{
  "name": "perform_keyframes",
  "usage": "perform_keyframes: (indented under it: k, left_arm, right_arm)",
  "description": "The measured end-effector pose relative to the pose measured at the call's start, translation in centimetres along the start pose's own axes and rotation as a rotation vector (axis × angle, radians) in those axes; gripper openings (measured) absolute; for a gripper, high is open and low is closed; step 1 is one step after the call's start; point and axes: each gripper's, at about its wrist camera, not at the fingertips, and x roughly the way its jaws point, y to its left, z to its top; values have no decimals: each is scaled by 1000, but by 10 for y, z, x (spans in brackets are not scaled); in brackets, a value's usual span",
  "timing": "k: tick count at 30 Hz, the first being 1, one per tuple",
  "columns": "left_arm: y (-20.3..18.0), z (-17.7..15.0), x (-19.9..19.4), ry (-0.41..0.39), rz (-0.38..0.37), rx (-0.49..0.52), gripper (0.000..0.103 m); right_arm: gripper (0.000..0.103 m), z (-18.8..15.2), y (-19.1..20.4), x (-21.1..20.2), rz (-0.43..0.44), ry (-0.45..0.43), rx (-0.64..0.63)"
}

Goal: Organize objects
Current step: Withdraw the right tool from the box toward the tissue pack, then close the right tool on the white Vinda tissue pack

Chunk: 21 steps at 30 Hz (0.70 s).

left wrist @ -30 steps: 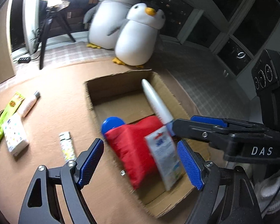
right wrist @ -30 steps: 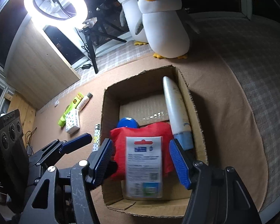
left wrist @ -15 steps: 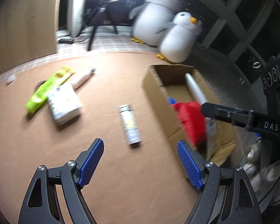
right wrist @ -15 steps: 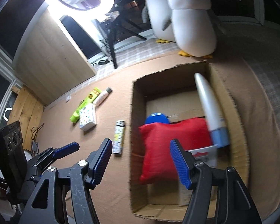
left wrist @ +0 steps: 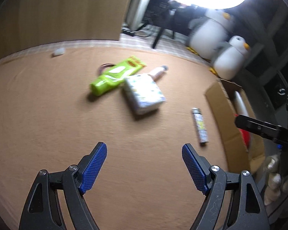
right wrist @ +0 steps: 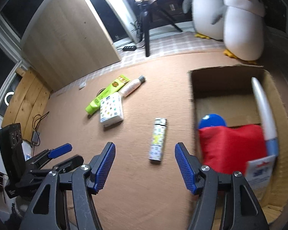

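Note:
A cardboard box (right wrist: 193,88) at the right holds a red pouch (right wrist: 232,147), a blue ball (right wrist: 212,120), a white tube (right wrist: 263,107) and a white packet (right wrist: 259,174). On the brown tabletop lie a small patterned stick (right wrist: 157,139), a white patterned tissue pack (right wrist: 111,110), a green tube (right wrist: 105,94) and a pinkish bottle (right wrist: 132,86). My right gripper (right wrist: 145,164) is open and empty, just short of the stick. My left gripper (left wrist: 144,167) is open and empty over bare tabletop, with the tissue pack (left wrist: 144,94), green tube (left wrist: 117,75) and stick (left wrist: 199,124) ahead.
Two plush penguins (right wrist: 240,25) stand behind the box. A ring light on a tripod (right wrist: 146,26) and a wooden panel (right wrist: 71,34) are at the back. A small white object (left wrist: 58,51) lies at the far table edge.
Both grippers have swung left, away from the box and toward the loose items on the tabletop. The box has shifted to the right of both views. Both stay open and empty.

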Motion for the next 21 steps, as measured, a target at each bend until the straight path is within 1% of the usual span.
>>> perform_keyframes:
  k: [3, 6, 11, 17, 21]
  left_arm:
    - [16, 5, 3, -5, 6, -18, 83]
    - [24, 11, 6, -10, 5, -32, 83]
    - [28, 26, 16, -15, 12, -28, 83]
    - [29, 43, 42, 15, -26, -38, 83]
    - [30, 49, 58, 38, -55, -50, 76]
  right_arm:
    - [61, 5, 11, 10, 17, 13, -1]
    - [61, 14, 26, 22, 16, 19, -14]
    - [61, 27, 45, 41, 11, 28, -45]
    - [61, 47, 56, 68, -9, 43, -58]
    - [60, 60, 57, 92, -3, 82, -48]
